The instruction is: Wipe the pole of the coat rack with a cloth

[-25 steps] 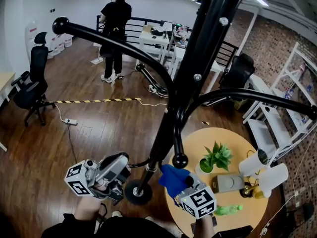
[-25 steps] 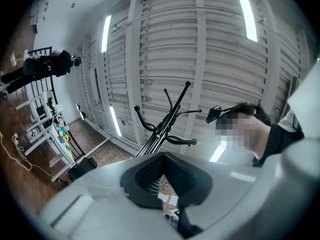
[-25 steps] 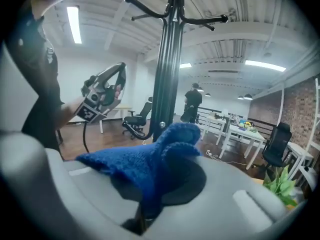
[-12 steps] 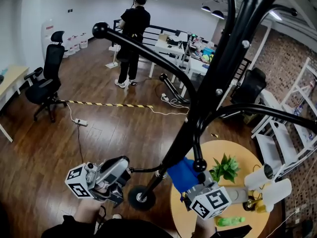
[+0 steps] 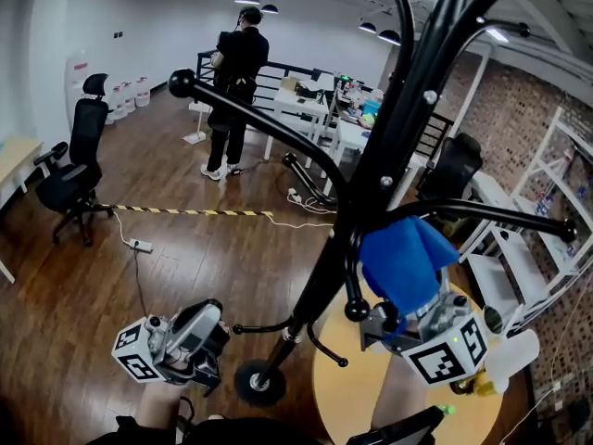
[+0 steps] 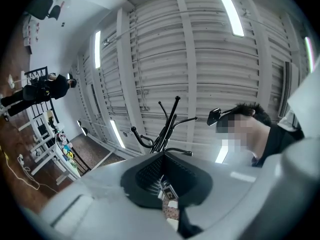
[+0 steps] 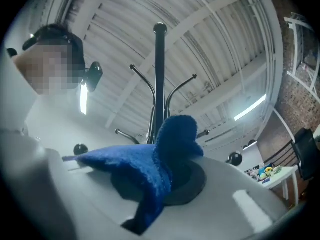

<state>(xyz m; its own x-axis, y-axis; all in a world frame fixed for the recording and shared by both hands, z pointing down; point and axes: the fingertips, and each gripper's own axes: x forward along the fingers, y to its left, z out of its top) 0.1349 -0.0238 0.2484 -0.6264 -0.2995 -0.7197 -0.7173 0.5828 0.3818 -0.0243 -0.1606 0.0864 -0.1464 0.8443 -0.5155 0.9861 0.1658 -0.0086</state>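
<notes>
The left tongs (image 5: pixel 209 323) hang low at the left, jaws drawn together on nothing, near the round base (image 5: pixel 257 383) of the coat rack but apart from it (their own view looks up past the rack to the ceiling). They take no part in the wiping at this moment.

To their right the black pole (image 5: pixel 320 281) climbs slantwise through the head view, its curved arms branching off about halfway up. Just right of that branching sits the blue cloth (image 5: pixel 406 262), bunched and clamped in the right tongs (image 5: pixel 400 315), which point upward. In the right gripper view the cloth folds over the jaws and the pole rises close behind it. Whether cloth and pole actually touch, I cannot tell. Below the right tongs lies the round wooden bench (image 5: pixel 345 392).

As for progress, the wipe looks to be under way at mid-height. The pole itself shows no mark of which parts have been cleaned. Judging by where the cloth sits, the long stretch above the arms is left to cover, and perhaps the lower length too.
</notes>
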